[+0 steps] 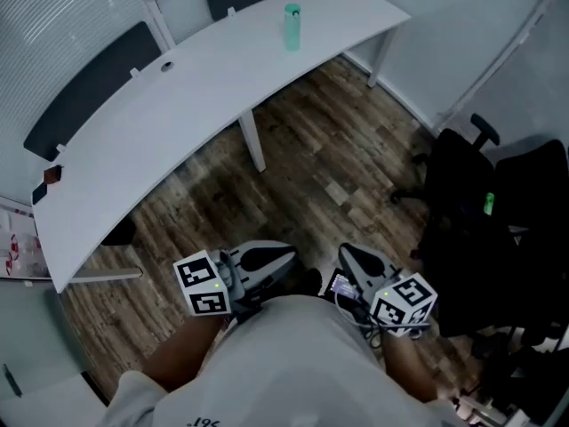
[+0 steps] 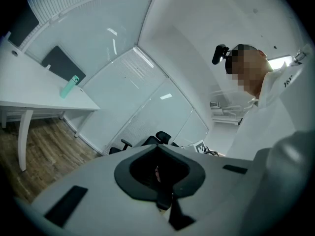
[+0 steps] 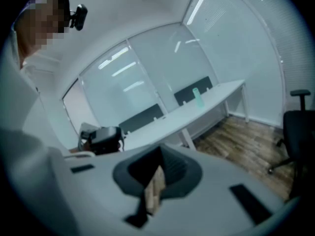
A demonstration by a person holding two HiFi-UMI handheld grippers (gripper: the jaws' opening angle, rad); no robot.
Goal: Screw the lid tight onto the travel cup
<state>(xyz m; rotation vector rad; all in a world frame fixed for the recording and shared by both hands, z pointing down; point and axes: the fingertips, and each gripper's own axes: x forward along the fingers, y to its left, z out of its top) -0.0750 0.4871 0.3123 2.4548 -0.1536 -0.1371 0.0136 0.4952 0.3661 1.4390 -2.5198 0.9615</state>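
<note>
- A long curved white desk (image 1: 196, 96) is standing on a wood-plank floor (image 1: 311, 167) in an office with glass walls and blinds.
- 2 dark panels (image 1: 89, 87) are rising along the far edge of the desk.
- 1 green travel cup (image 1: 292, 25) is standing upright on the desk, near its far right end and close to the back edge. Nothing is touching it.
- The cup is showing a darker top, but it is too small to tell whether the lid is screwed on.
- 2 black office chairs (image 1: 471, 203) are sitting on the floor well to the right of the desk, beyond its right end.
- A person in a white shirt (image 1: 293, 363) is standing well back from the desk, across the open floor from it.
- The left gripper (image 1: 267, 258) is hanging close to the person's body, far from the desk, with its 2 jaws pressed together and nothing between them.
- The right gripper (image 1: 360, 263) is hanging just beside it, equally far from the desk and tipping slightly down. Its 2 jaws are closed together and holding nothing.
- Each gripper is carrying 1 marker cube, the left cube (image 1: 203, 285) and the right cube (image 1: 404, 302), both on the side away from the desk.
</note>
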